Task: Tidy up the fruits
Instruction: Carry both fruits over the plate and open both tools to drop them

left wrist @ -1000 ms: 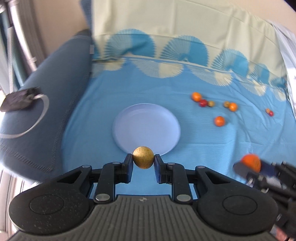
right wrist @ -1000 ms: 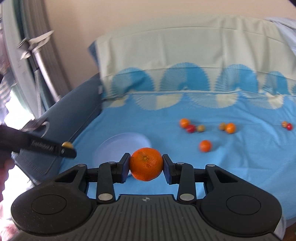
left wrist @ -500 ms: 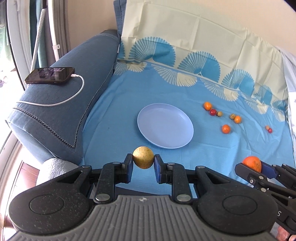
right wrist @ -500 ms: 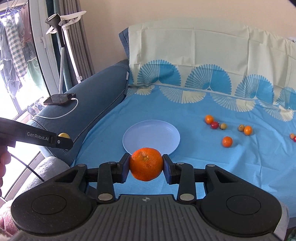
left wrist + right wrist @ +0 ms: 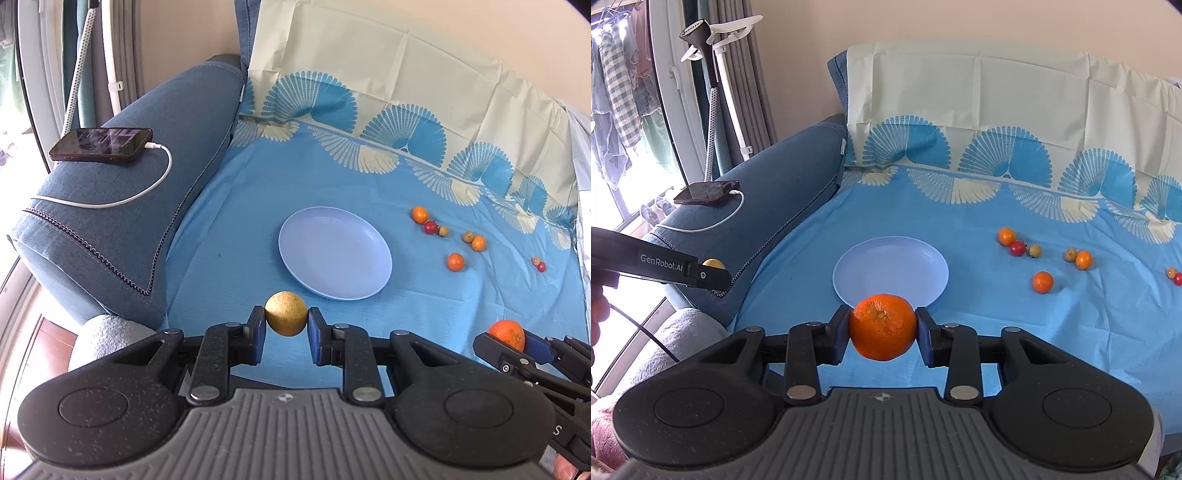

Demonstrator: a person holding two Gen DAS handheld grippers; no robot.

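My left gripper point(image 5: 286, 325) is shut on a round yellow-brown fruit point(image 5: 286, 313), held in the air short of the pale blue plate point(image 5: 334, 253), which is bare on the blue sheet. My right gripper point(image 5: 882, 328) is shut on an orange point(image 5: 882, 326), also held short of the plate point(image 5: 890, 271). Several small orange, red and yellow fruits point(image 5: 454, 261) lie on the sheet to the right of the plate; they also show in the right wrist view point(image 5: 1042, 281). The right gripper with its orange point(image 5: 506, 334) shows at lower right in the left wrist view.
A blue sofa armrest point(image 5: 122, 206) stands at the left with a phone point(image 5: 101, 144) and white cable on it. A pale sheet covers the backrest point(image 5: 997, 103). A garment steamer stand point(image 5: 713, 74) and curtains are at the far left.
Both grippers have pulled back and up from the plate with their fruits still held; the plate now looks smaller and farther. The views shifted to show the armrest and phone.
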